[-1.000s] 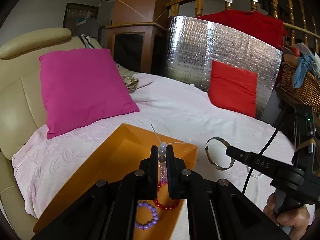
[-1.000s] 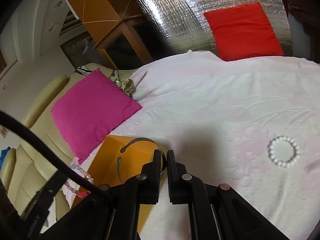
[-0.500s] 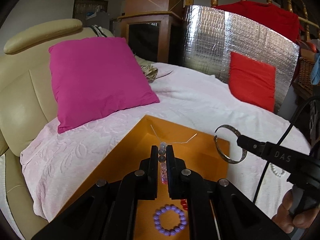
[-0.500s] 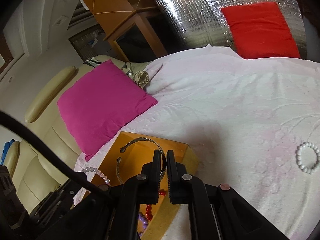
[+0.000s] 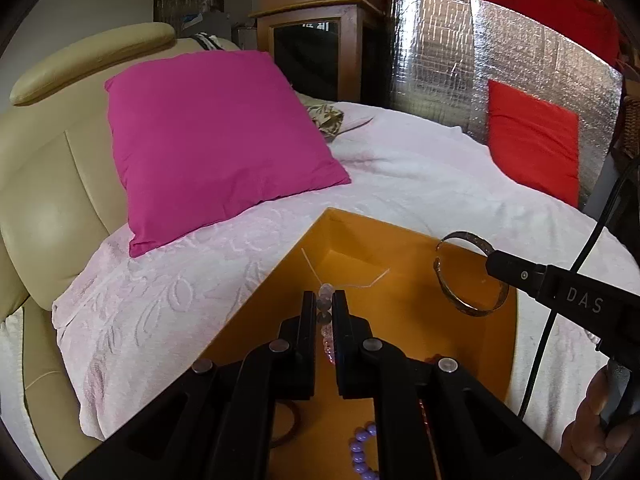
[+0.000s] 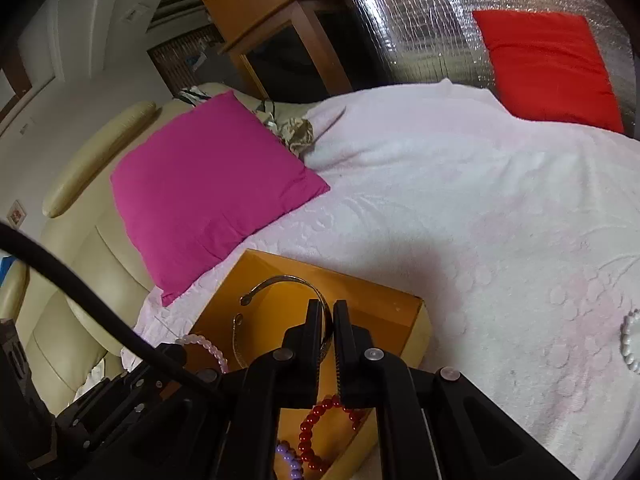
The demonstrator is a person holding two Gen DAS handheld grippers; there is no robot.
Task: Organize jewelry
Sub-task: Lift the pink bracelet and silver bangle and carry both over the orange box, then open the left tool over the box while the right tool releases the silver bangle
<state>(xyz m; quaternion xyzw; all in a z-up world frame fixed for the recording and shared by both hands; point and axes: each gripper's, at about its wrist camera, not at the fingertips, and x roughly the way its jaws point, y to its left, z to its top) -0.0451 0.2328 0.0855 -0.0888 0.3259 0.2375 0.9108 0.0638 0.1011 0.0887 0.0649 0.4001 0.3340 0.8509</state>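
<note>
An orange box sits on the white-pink blanket; it also shows in the right wrist view. My left gripper is shut on a pale pink bead bracelet, held over the box; the bracelet also shows in the right wrist view. My right gripper is shut on a metal cuff bangle, also over the box; the bangle shows in the left wrist view. A red bead bracelet and a purple one lie in the box. A white pearl bracelet lies on the blanket at right.
A magenta pillow leans on the cream sofa back to the left. A red cushion stands against a silver foil panel at the far side. A brown ring lies in the box.
Both grippers have moved left and forward over the orange box with their bracelets still held. The pearl bracelet has slid toward the right edge of the right wrist view.
</note>
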